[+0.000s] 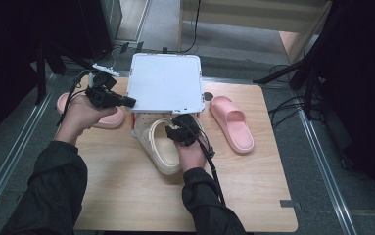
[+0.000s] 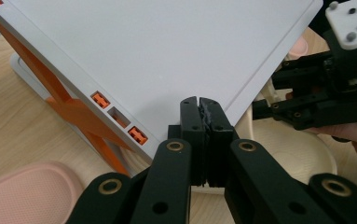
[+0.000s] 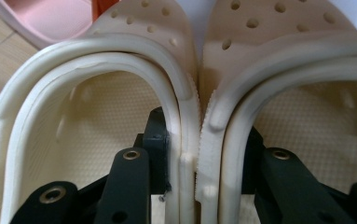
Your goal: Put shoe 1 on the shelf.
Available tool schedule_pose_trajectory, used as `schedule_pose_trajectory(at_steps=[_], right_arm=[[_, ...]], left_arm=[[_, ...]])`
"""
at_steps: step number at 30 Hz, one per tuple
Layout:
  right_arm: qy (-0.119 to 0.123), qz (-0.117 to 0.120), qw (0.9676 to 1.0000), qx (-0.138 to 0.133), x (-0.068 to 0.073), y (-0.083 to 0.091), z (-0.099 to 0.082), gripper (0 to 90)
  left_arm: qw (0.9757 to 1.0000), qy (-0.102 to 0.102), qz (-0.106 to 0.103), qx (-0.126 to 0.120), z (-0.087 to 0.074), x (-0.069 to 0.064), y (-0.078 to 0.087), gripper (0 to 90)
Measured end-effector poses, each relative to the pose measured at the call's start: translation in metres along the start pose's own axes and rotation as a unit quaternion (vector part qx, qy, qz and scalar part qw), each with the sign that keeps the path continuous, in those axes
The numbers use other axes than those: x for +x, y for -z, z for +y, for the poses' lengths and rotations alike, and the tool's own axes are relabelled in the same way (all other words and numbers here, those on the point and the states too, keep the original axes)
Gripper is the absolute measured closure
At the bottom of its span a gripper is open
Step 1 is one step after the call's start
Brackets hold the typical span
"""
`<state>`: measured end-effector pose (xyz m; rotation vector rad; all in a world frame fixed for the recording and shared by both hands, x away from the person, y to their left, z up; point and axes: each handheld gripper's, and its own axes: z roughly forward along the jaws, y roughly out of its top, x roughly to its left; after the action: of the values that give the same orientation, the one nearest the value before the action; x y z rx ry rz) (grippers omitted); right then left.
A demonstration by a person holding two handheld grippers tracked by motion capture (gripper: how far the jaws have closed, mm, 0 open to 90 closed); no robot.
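A white rack (image 1: 165, 83) on orange struts (image 2: 73, 109) stands at the back middle of the table. My left gripper (image 1: 128, 102) is at its front left corner. In the left gripper view the jaws (image 2: 199, 105) are shut, pad against pad, in front of the rack's (image 2: 167, 46) edge, with nothing visible between them. My right gripper (image 1: 181, 129) holds a pair of cream clogs (image 1: 160, 147) just in front of the rack. One jaw reaches inside each clog, and my right gripper (image 3: 197, 135) pinches their touching inner walls together. The perforated toes (image 3: 260, 18) point at the rack.
One pink slipper (image 1: 231, 122) lies to the right of the rack; another (image 1: 106, 118) lies on the left under my left hand, also in the left gripper view (image 2: 27, 191). The wooden table (image 1: 141, 196) ends close in front. Dark stands flank both sides.
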<state>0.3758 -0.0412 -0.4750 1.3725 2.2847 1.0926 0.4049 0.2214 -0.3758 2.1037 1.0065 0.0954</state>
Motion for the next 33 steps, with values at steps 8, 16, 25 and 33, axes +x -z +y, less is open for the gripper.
schedule_pose_trajectory(at_steps=[8, 16, 25, 33], right_arm=[[-0.011, -0.002, 0.9999, 0.008, 0.000, -0.011, -0.003, 66.2], [0.003, 0.008, 0.9999, 0.009, -0.001, -0.009, -0.005, 61.9], [-0.003, 0.036, 0.9993, 0.002, -0.005, 0.010, -0.008, 54.4], [0.003, 0.058, 0.9983, -0.006, -0.010, 0.046, -0.026, 61.6]], left_arm=[[1.0000, 0.000, 0.000, -0.001, -0.001, 0.000, 0.000, 88.9], [1.0000, 0.000, 0.002, -0.001, -0.001, 0.000, 0.001, 89.0], [1.0000, 0.002, 0.003, -0.001, -0.001, 0.000, 0.001, 89.0], [1.0000, 0.005, 0.005, -0.001, -0.001, -0.001, 0.001, 89.0]])
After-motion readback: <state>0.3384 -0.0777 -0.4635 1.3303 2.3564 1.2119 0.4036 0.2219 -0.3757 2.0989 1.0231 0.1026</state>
